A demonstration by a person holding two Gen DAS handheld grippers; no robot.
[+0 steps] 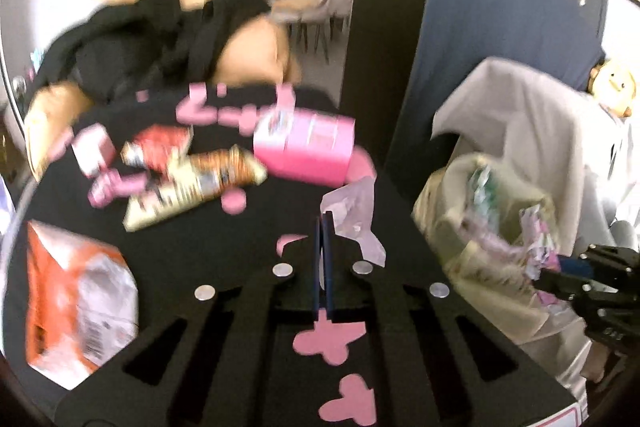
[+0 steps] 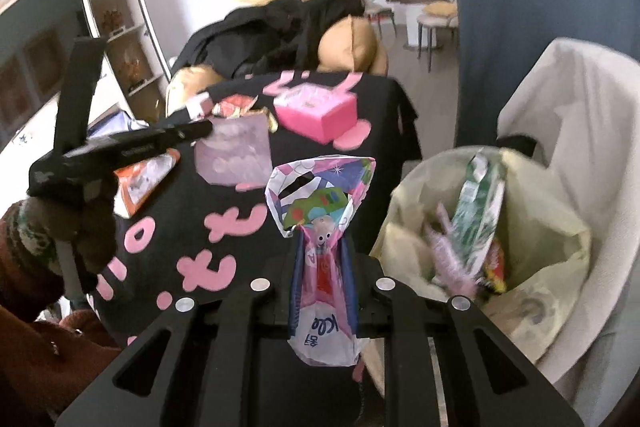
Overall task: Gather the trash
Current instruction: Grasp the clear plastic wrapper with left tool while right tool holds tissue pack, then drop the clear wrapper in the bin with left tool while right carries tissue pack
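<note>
My left gripper (image 1: 324, 217) is shut, its tips at the edge of a clear plastic wrapper (image 1: 354, 213) on the black cloth-covered table (image 1: 224, 247); whether it pinches the wrapper I cannot tell. On the table lie a pink box (image 1: 306, 145), a striped snack wrapper (image 1: 192, 183) and an orange-white packet (image 1: 76, 299). My right gripper (image 2: 322, 239) is shut on a colourful cartoon wrapper (image 2: 320, 195), held beside the trash bag (image 2: 532, 259), which holds several wrappers. The left gripper shows in the right wrist view (image 2: 200, 131) over the clear wrapper (image 2: 236, 155).
The bag (image 1: 480, 227) lines a bin draped with white cloth (image 1: 532, 115), right of the table. A blue partition (image 1: 480, 27) stands behind. A couch with cushions and dark clothes (image 2: 288, 27) lies beyond the table. Shelves (image 2: 116, 7) stand at left.
</note>
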